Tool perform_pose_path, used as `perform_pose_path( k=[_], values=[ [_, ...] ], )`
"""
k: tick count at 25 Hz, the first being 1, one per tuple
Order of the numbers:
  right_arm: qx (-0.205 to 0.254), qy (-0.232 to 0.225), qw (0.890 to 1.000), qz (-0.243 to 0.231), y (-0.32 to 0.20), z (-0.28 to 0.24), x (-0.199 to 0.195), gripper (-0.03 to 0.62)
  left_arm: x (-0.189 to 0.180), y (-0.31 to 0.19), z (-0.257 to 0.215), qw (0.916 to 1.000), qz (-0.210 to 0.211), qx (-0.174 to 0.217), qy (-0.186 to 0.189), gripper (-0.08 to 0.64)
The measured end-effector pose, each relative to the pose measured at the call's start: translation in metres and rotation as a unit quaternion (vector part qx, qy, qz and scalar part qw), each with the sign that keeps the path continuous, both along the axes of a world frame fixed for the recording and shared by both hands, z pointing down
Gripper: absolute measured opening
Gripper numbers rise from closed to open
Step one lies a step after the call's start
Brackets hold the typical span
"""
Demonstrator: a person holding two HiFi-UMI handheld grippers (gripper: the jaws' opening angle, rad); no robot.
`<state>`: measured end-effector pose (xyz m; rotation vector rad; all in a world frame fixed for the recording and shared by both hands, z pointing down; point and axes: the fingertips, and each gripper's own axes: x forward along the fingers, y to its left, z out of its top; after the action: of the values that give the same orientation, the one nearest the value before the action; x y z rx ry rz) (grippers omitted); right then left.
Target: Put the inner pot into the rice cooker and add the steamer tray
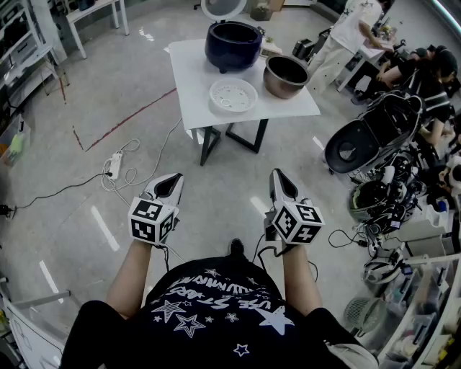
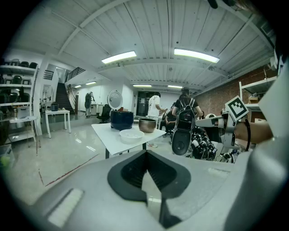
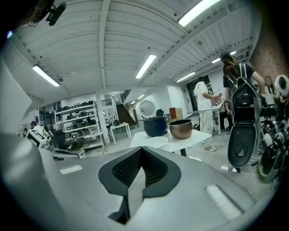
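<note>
Head view is showing the dark blue rice cooker [image 1: 232,45] sitting open on a white table [image 1: 194,86], with the coppery inner pot [image 1: 285,75] standing just beside the cooker on its right and the white steamer tray [image 1: 232,96] lying in front of the cooker, on the person's side. The left gripper [image 1: 176,177] and the right gripper [image 1: 276,174] are hanging well apart from the cooker, each with its jaws pressed together on nothing. The pot is looking like stiff, smooth metal, likely the heavier and more slippery piece, so pinching its rim with one jaw inside and one outside is seeming the safest hold. The tray is appearing to be light, shallow plastic, best taken by its rim and kept level. The cooker's raised lid [image 1: 223,7] is being cut off at the top edge of the head view, its cavity is lying in shadow, and the tray's holes are hard to make out. In both gripper views all three things are showing too small to judge finer detail.
</note>
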<state>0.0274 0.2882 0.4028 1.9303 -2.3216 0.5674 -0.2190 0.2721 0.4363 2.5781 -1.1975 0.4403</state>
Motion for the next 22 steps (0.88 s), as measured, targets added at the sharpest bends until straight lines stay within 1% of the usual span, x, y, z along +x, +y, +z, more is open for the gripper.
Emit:
perform_pose_path(
  k=[9, 13, 18, 22],
  values=[
    [-0.009, 0.004, 1.0, 0.011, 0.007, 0.005, 0.001, 0.028, -0.003, 0.002, -0.001, 1.0, 0.006, -0.004, 0.006, 0.006],
    [-0.014, 0.002, 0.999, 0.036, 0.009, 0.007, 0.007, 0.028, -0.001, 0.008, 0.005, 0.9996, 0.02, -0.016, 0.013, 0.006],
    [-0.01, -0.021, 0.997, 0.07, 0.008, 0.01, 0.02, 0.028, 0.005, 0.003, 0.012, 0.9987, 0.04, -0.029, 0.016, 0.006],
    [0.006, -0.031, 0.996, 0.078, 0.0, 0.009, 0.035, 0.029, 0.023, -0.006, 0.015, 0.9971, 0.069, -0.033, 0.004, 0.006]
  ],
)
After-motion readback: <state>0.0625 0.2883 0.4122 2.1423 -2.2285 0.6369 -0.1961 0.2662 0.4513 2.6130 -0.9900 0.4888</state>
